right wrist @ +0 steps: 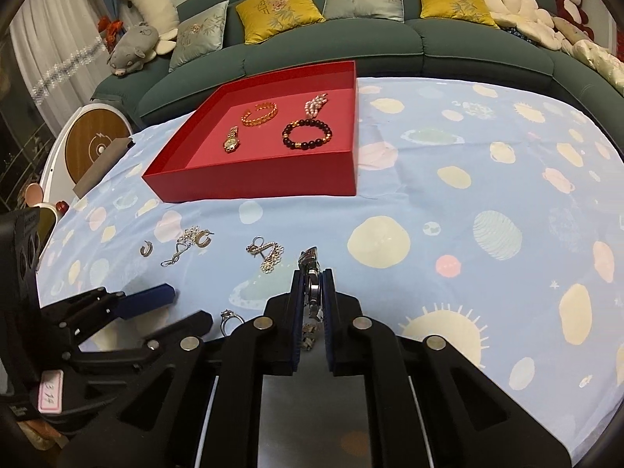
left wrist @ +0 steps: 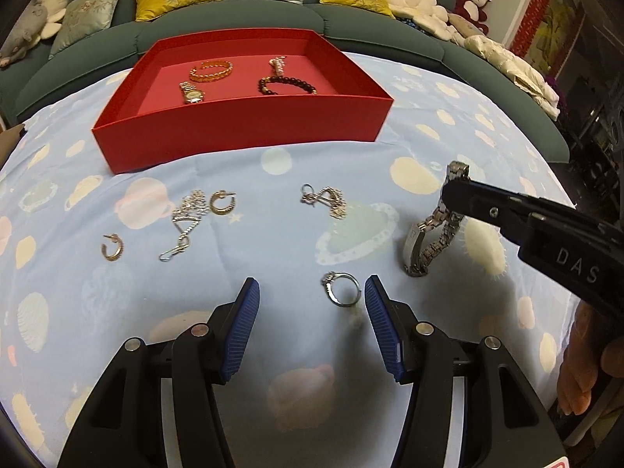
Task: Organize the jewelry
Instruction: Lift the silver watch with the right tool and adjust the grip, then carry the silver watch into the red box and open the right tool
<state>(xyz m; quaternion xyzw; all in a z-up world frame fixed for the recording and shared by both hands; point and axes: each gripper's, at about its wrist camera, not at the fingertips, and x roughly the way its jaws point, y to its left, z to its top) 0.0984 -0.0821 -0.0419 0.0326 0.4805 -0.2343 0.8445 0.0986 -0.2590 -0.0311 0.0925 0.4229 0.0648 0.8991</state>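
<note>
A red tray (left wrist: 234, 132) at the back of the table holds a gold bangle (left wrist: 211, 70), a gold watch (left wrist: 191, 93), a dark bead bracelet (left wrist: 286, 85) and a pearl piece (left wrist: 278, 64). My right gripper (right wrist: 312, 273) is shut on a silver watch (left wrist: 433, 230), whose band hangs down to the cloth. My left gripper (left wrist: 312, 292) is open just above the cloth, with a silver ring (left wrist: 341, 288) between its fingertips, near the right finger. Two gold hoop earrings (left wrist: 222, 202) (left wrist: 112, 247) and two chains (left wrist: 185, 222) (left wrist: 327, 199) lie loose on the cloth.
The table wears a light blue cloth with planet prints (right wrist: 468, 214). A green sofa with cushions and plush toys (right wrist: 351, 39) runs behind it. A round wooden-faced device (right wrist: 95, 144) stands at the left edge.
</note>
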